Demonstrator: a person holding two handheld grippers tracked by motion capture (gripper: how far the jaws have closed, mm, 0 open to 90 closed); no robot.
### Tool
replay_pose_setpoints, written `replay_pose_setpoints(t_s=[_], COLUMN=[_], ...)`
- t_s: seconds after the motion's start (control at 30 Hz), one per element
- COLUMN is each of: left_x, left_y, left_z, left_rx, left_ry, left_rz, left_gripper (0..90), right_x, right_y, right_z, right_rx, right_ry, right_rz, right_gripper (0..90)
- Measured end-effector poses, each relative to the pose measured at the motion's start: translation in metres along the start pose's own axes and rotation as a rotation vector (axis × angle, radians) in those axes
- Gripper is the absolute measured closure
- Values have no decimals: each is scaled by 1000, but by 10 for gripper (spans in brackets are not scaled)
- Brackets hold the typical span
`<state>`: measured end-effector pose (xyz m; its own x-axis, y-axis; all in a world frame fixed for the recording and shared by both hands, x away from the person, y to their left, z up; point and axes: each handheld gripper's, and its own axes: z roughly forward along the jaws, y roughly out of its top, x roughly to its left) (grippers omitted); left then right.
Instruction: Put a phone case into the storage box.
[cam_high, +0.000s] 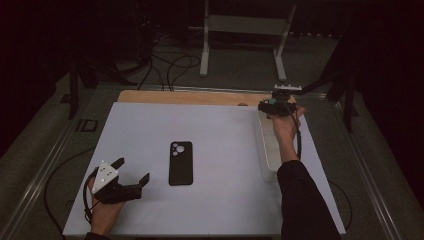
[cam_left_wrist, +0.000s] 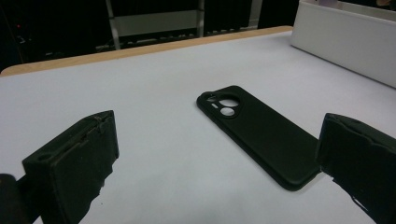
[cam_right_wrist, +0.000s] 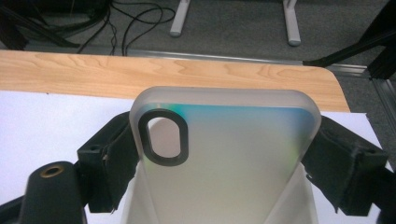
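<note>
Frosted phone case (cam_right_wrist: 224, 154), translucent with a faint blue-green sheen, clamped by its two long edges between the black jaws of the right gripper (cam_right_wrist: 224, 161). Held roughly flat and lifted, long axis running straight away from that gripper's camera toward the wooden table edge (cam_right_wrist: 187, 74). Camera cutout, a dark-rimmed oval, at the far end, left of centre in the right gripper view. Far short edge rounded at both corners, pointing out over the white sheet (cam_right_wrist: 46, 121) toward the floor cables beyond. Directly beneath it, a white tray (cam_right_wrist: 285, 205), its walls showing at both sides of the case.

From above, right gripper (cam_high: 276, 106) at the far right corner of the table, over the far end of the white tray (cam_high: 267, 150), the held case hard to make out there.

Black phone case (cam_high: 180, 163) lying flat near the middle of the white sheet (cam_high: 225, 200), long axis running near to far, camera openings at the far end. Well apart from the tray.

Left gripper (cam_high: 133, 172) low at the near left of the sheet, jaws spread wide with nothing between them, aimed rightward at the black phone case (cam_left_wrist: 259, 133). In the left gripper view, that case seen diagonally between the two open jaws, near corner just beside the right-hand jaw, touching or not impossible to tell.
</note>
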<state>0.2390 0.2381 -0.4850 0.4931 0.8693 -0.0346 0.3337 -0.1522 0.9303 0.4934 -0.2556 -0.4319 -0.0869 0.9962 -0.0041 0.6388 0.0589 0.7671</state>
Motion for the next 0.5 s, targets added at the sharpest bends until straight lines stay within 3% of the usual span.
replay_pose_setpoints(t_s=[0.27,0.5], left_x=[0,0], left_y=[0,0], left_z=[0,0], left_rx=[-1,-1], left_ry=[1,3], left_rz=[-2,-2], left_gripper=[0,0], right_x=[-2,-6], right_y=[0,3], right_z=[4,-4], right_rx=[8,-34], right_ry=[-4,18], right_rz=[21,41], right_gripper=[135,96])
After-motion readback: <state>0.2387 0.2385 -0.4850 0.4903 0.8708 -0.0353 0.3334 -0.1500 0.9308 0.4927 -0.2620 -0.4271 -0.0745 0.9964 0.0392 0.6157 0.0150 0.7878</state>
